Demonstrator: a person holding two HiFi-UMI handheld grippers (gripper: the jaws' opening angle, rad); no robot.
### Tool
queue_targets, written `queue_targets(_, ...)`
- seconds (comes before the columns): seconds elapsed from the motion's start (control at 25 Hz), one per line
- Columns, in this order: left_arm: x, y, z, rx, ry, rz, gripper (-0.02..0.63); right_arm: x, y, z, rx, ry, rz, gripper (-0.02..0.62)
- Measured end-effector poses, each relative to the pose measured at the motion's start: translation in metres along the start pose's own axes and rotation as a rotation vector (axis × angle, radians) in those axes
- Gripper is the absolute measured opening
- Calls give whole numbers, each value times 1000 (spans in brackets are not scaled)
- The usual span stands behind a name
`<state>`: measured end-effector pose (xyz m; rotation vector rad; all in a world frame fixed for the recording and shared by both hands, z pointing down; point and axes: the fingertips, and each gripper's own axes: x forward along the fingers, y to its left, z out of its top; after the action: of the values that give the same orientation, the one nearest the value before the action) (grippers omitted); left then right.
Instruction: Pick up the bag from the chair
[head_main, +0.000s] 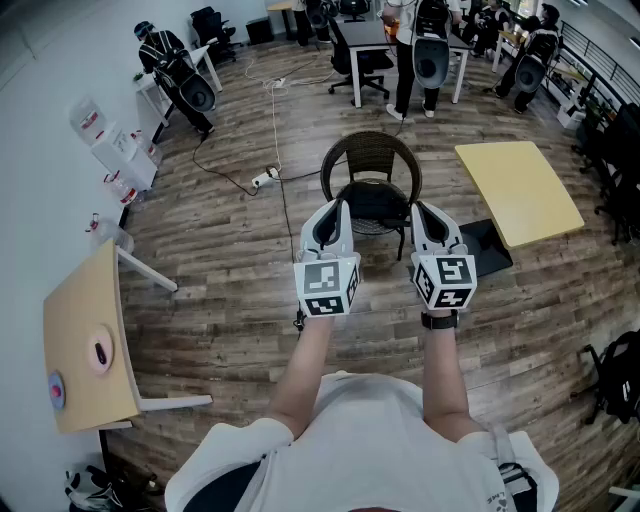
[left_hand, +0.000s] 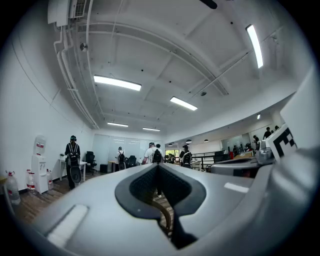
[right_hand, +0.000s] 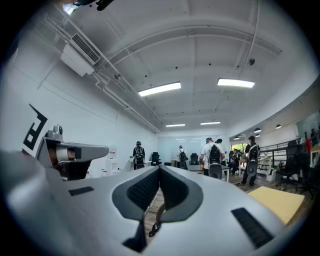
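Note:
A brown wicker chair (head_main: 371, 150) stands on the wood floor ahead of me, with a black bag (head_main: 374, 203) lying on its seat. I hold both grippers level and side by side just in front of the chair. My left gripper (head_main: 336, 208) is shut and empty, its tip by the seat's left edge. At the seat's right edge my right gripper (head_main: 420, 210) is shut with nothing in it. In the left gripper view the jaws (left_hand: 158, 168) meet, and a strip of the chair's curved rim (left_hand: 165, 216) shows below them. The right gripper view shows closed jaws (right_hand: 160, 171) too.
A yellow table (head_main: 518, 190) stands right of the chair with a black slab (head_main: 487, 246) under its near edge. A tan table (head_main: 85, 345) is at my left. A cable and power strip (head_main: 265, 179) lie on the floor. Several people (head_main: 420, 45) stand at the desks behind.

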<state>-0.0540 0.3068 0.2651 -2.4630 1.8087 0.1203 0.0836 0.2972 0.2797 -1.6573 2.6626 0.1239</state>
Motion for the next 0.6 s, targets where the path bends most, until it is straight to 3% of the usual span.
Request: queue_targets(0.6,-11,15,-6,-58,0,-81,9,9,32,3,-8,6,-7,11)
